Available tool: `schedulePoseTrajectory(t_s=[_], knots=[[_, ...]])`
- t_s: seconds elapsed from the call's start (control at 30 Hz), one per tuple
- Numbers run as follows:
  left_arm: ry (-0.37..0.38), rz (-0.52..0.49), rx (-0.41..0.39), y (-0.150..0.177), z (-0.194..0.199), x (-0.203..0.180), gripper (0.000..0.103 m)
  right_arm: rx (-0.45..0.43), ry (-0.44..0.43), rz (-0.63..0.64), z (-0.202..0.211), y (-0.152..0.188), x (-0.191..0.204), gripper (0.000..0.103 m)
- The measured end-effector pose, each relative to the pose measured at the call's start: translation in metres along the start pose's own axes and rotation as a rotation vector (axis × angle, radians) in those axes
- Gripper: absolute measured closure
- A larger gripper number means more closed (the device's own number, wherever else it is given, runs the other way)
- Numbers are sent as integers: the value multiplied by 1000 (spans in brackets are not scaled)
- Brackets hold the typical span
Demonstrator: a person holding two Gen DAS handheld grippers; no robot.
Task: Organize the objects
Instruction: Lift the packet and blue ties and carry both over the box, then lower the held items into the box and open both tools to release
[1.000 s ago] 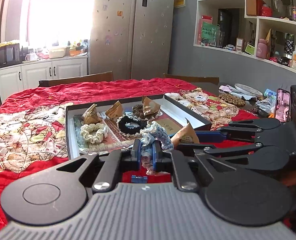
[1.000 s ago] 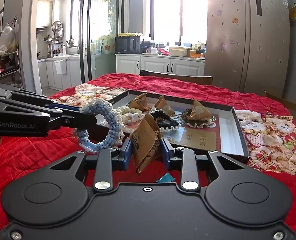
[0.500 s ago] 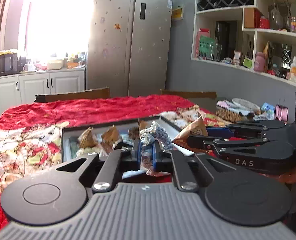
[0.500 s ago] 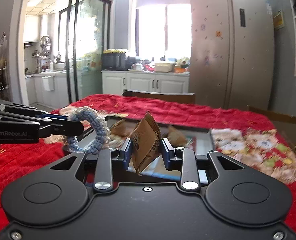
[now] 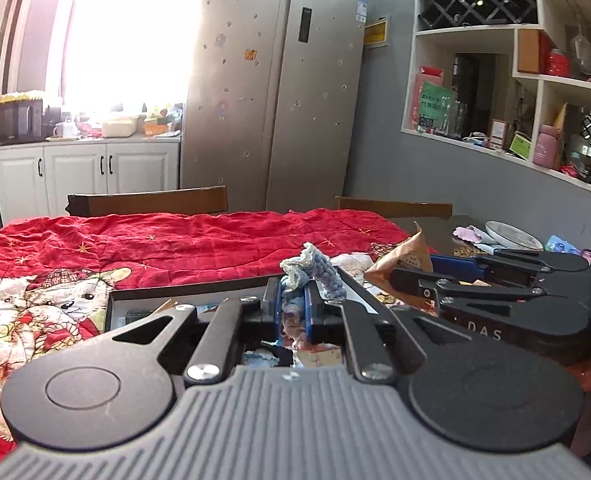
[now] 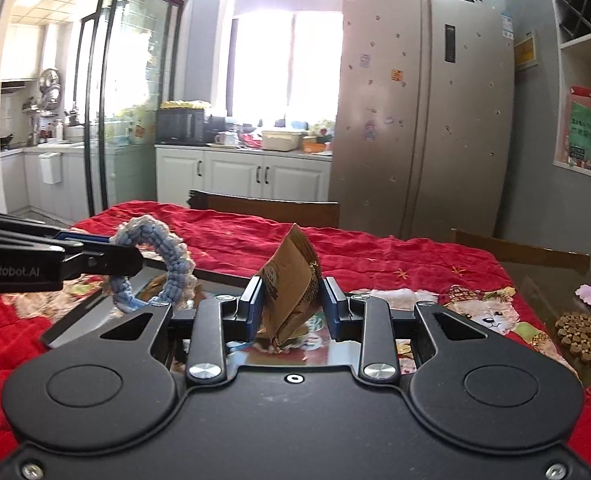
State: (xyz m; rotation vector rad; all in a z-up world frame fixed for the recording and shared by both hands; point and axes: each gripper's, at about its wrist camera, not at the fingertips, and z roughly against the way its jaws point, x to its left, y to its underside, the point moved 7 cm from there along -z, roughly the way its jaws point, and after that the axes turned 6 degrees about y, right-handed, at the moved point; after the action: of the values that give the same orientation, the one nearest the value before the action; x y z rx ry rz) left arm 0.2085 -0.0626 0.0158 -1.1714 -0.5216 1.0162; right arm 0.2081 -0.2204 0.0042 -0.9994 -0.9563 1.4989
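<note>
My left gripper [image 5: 293,306] is shut on a blue crocheted scrunchie [image 5: 315,270], held above the black tray [image 5: 183,292] on the red tablecloth. The scrunchie [image 6: 167,264] and the left gripper [image 6: 125,262] also show at the left of the right wrist view. My right gripper [image 6: 291,308] is shut on a brown paper packet [image 6: 289,284], held up over the tray. The packet [image 5: 405,254] and the right gripper [image 5: 403,280] show at the right of the left wrist view. The tray's contents are mostly hidden behind the grippers.
The red patterned cloth [image 5: 167,244] covers the table. Two wooden chair backs [image 5: 147,202] stand at its far side. A plate [image 5: 511,236] and a beaded coaster [image 6: 583,336] lie on the bare table end at the right. A fridge [image 5: 271,92] and shelves stand behind.
Both grippers have lifted and tilted up with their loads, so the tray and its items have dropped low and mostly out of view. Both grips are unchanged.
</note>
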Motion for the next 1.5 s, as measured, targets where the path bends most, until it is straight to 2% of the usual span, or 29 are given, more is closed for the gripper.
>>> schedulePoseTrajectory(t_s=[0.23,0.53,0.87,1.5], knots=[[-22,28,25,-1,-30,8,90,31,42,-29,-44,2,-11,73],[-44,65,78,15,-64,22,90,94,58,-79,-90,24,-24,73],[-44,82,128,30,-89,26,90,139,72,-92,-107,48,-33,73],[-75,85,196,47,-108,34,89,212,43,-65,-124,68,-23,73]])
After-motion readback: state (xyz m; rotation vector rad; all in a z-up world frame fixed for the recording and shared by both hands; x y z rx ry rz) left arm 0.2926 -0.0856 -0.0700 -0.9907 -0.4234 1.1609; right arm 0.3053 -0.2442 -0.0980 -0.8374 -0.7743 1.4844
